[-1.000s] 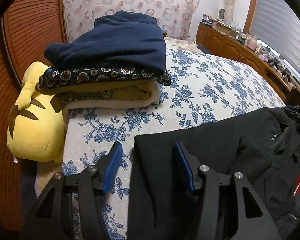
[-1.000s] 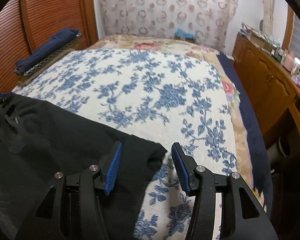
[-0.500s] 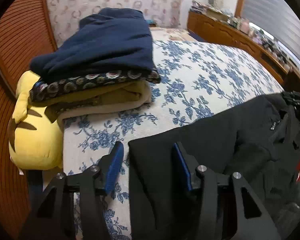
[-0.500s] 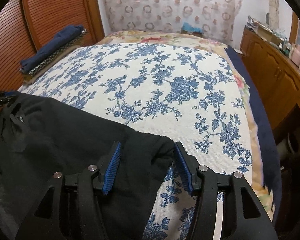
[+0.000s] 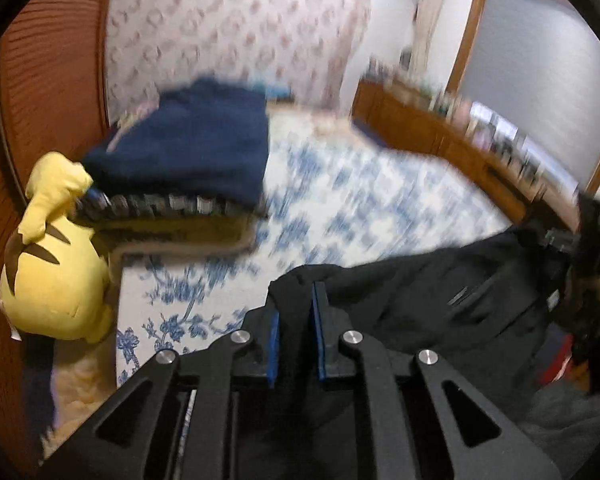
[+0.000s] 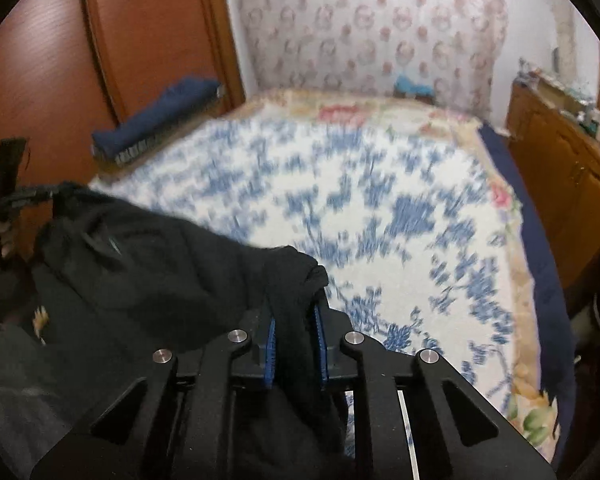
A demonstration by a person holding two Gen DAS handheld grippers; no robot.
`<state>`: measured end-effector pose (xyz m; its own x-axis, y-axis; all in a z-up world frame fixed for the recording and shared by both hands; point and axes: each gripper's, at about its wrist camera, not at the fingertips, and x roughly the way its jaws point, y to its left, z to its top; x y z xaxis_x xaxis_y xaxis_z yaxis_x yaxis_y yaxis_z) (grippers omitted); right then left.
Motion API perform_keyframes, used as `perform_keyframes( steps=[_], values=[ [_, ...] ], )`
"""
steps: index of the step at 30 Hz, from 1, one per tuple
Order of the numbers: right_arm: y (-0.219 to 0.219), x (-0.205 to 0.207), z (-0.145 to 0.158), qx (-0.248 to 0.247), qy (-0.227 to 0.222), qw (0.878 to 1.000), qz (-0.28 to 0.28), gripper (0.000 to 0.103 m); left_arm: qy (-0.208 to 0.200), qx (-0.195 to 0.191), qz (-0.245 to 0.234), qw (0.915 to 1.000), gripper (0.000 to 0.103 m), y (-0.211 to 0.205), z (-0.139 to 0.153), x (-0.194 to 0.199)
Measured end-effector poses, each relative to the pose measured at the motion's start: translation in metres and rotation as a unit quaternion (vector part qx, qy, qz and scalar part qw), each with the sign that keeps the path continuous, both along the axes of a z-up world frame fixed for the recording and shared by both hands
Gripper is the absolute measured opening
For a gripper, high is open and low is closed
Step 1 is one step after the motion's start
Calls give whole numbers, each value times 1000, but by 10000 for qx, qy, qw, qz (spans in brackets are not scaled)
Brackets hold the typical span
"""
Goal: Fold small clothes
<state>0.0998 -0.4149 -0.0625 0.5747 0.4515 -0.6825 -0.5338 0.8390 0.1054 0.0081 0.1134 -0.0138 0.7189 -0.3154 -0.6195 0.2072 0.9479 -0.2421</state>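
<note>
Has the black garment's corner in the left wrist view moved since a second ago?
Yes. The black garment, clamped by the just-closed left gripper, is lifted off the floral bedspread.

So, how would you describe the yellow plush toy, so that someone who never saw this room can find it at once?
Start from the bed with the blue-flowered cover and go to its side by the brown slatted wooden door. There a stack of folded clothes lies with a navy piece on top. The yellow plush toy sits against that stack, the only bright yellow thing there, with dark brown stripes.

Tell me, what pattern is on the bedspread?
Blue flowers on white bedspread, clearest in the right wrist view.
</note>
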Motion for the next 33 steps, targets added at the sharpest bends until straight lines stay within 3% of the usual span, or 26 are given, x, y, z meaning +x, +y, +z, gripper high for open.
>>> perform_keyframes(
  steps=[3, 8, 19, 26, 33],
  values=[
    [2, -31, 44, 317, -542, 9979, 127, 12, -417, -2, 71, 9991, 11, -3, 29, -21],
    [4, -62, 95, 438, -1091, 9928, 210, 12, -1099, 75, 91, 9939, 11, -8, 73, -47],
    [3, -86, 147, 692, -1540, 9849, 391, 12, -1896, -39, -96, 9818, 11, -10, 132, -82],
    [11, -111, 204, 706, -2056, 9741, 616, 12, -2450, 27, -14, 9695, 11, -14, 179, -97],
    [7, -127, 268, 687, -2611, 9609, 607, 12, -3186, 429, 38, 9469, 11, -15, 240, -111]
  ],
)
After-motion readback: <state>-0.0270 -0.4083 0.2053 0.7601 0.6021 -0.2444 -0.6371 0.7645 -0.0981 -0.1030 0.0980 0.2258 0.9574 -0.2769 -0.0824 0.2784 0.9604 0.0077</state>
